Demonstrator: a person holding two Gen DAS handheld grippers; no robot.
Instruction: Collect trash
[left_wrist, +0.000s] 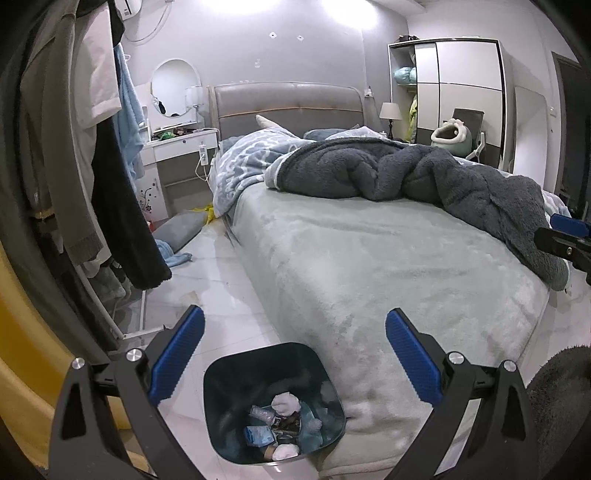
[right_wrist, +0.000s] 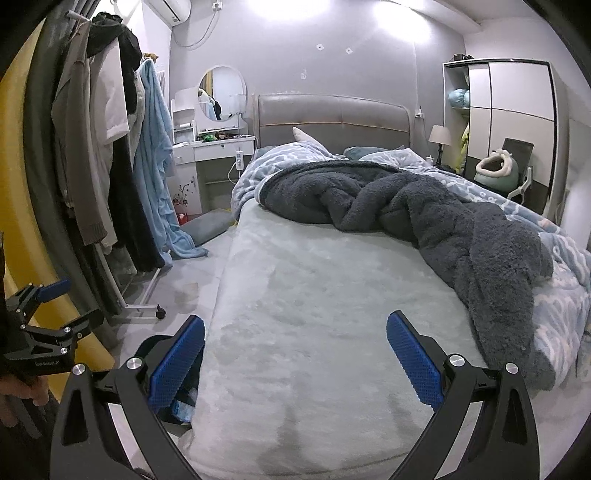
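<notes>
A dark bin stands on the floor against the bed's near corner. Several bits of trash lie in it: white crumpled tissues, a blue packet, wrappers. My left gripper hangs open right above the bin with nothing between its blue pads. My right gripper is open too, empty, over the pale green bed sheet. In the right wrist view the bin shows only partly, behind the left finger. The left gripper appears at that view's left edge, held by a hand.
A rumpled dark grey blanket and a blue patterned duvet lie across the bed. A rolling clothes rack with hanging garments stands left. Cloth and a grey cushion lie on the floor near a white dresser. A wardrobe stands at the back right.
</notes>
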